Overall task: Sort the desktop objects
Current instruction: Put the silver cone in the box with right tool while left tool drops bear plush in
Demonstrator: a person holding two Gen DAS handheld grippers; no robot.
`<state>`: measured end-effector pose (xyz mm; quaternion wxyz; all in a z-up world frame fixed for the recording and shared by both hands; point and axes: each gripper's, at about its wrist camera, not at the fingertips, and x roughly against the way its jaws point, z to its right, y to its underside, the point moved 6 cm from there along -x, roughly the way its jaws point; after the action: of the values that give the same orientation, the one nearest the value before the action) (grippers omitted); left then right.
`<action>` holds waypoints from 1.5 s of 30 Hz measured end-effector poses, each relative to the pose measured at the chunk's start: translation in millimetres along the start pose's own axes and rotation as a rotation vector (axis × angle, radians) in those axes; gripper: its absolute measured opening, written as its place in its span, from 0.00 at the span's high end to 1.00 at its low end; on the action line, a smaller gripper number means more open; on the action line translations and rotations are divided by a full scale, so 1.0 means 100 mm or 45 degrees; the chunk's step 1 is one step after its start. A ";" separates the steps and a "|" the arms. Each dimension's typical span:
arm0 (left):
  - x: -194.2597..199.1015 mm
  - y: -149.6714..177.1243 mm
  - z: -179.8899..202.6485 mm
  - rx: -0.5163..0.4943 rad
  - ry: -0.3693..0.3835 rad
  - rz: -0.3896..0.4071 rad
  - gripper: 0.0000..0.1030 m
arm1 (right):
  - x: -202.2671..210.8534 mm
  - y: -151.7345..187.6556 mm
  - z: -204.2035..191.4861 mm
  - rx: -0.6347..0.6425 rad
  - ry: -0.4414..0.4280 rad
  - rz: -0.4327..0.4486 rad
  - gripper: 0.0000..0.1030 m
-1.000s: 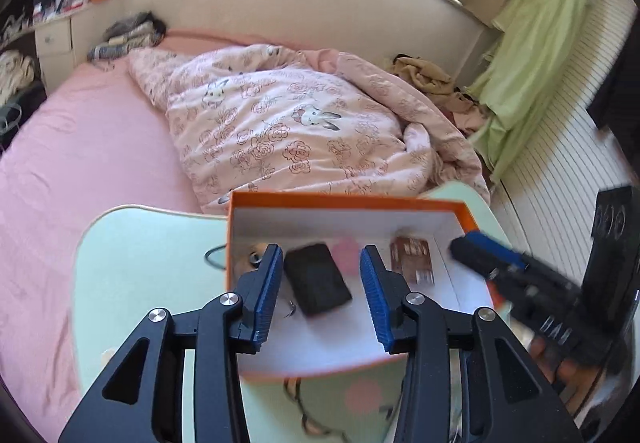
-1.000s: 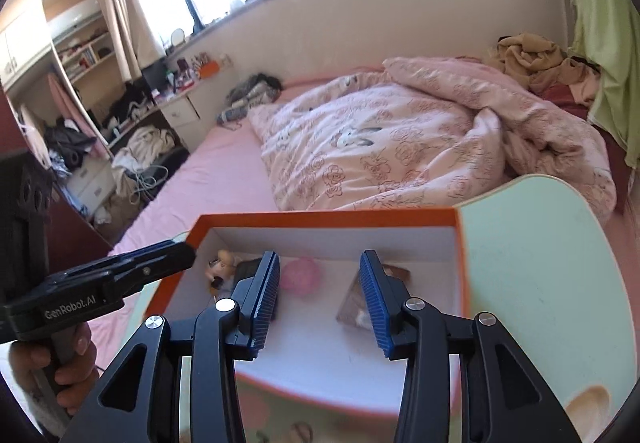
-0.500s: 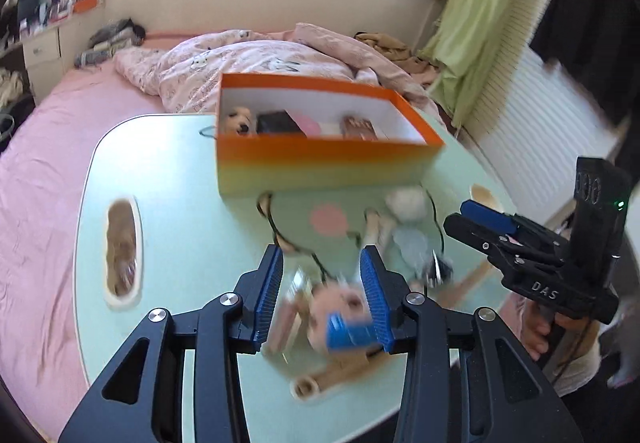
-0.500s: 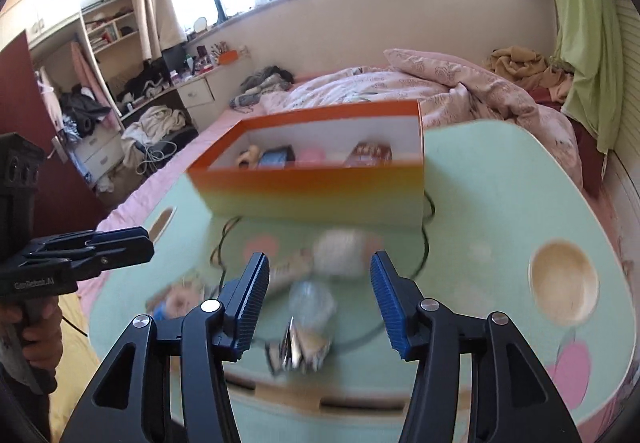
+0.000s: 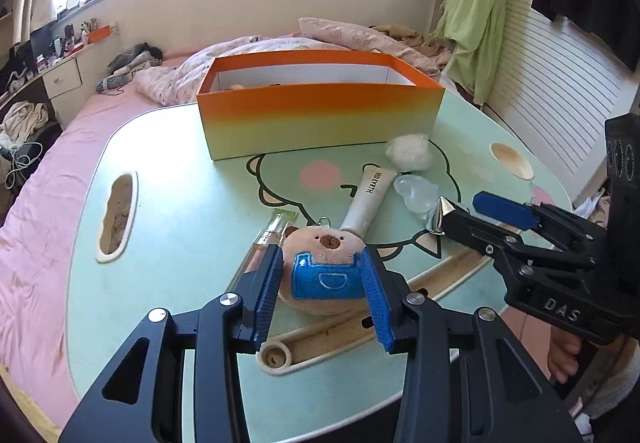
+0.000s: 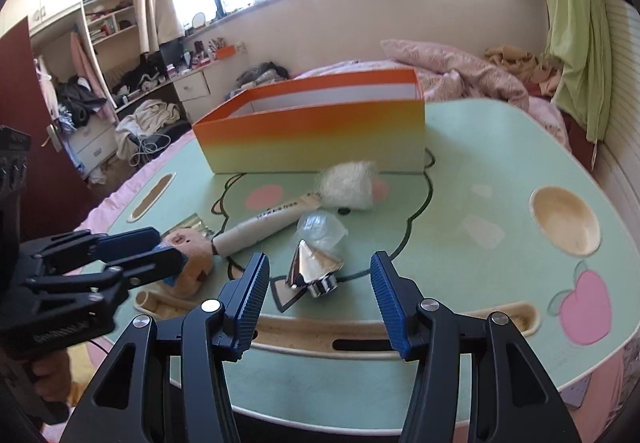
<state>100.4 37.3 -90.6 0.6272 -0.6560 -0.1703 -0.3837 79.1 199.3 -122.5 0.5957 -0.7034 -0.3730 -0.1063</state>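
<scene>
An orange box (image 5: 320,115) stands at the far side of the green table (image 5: 168,211); it also shows in the right wrist view (image 6: 312,139). My left gripper (image 5: 322,283) is open with its jaws on either side of a bear plush (image 5: 320,267) in blue overalls, lying on the table. My right gripper (image 6: 316,291) is open around a silver cone-shaped object (image 6: 312,271) and also shows in the left wrist view (image 5: 472,211). A white tube (image 5: 370,199), a glass bottle (image 5: 268,235), a clear plastic piece (image 5: 416,195) and a white fluffy ball (image 5: 408,153) lie between the grippers and the box.
The table has a pencil groove (image 6: 360,343) along its near edge, a round cup recess (image 6: 564,221) on the right and an oval slot (image 5: 116,215) on the left. A pink bed (image 5: 36,203) lies behind and left of the table.
Both grippers have pulled back from over the orange box and come down to the near table. The left now straddles the bear plush, the right the silver cone.
</scene>
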 end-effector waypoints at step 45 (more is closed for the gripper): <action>0.26 -0.49 0.01 0.048 0.154 0.081 0.66 | 0.05 -0.27 0.03 -0.028 0.040 0.027 0.74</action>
<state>82.9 39.0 -37.9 0.6604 -0.6249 -0.1184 -0.3993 64.8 204.2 -99.8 0.5947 -0.7121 -0.3550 -0.1152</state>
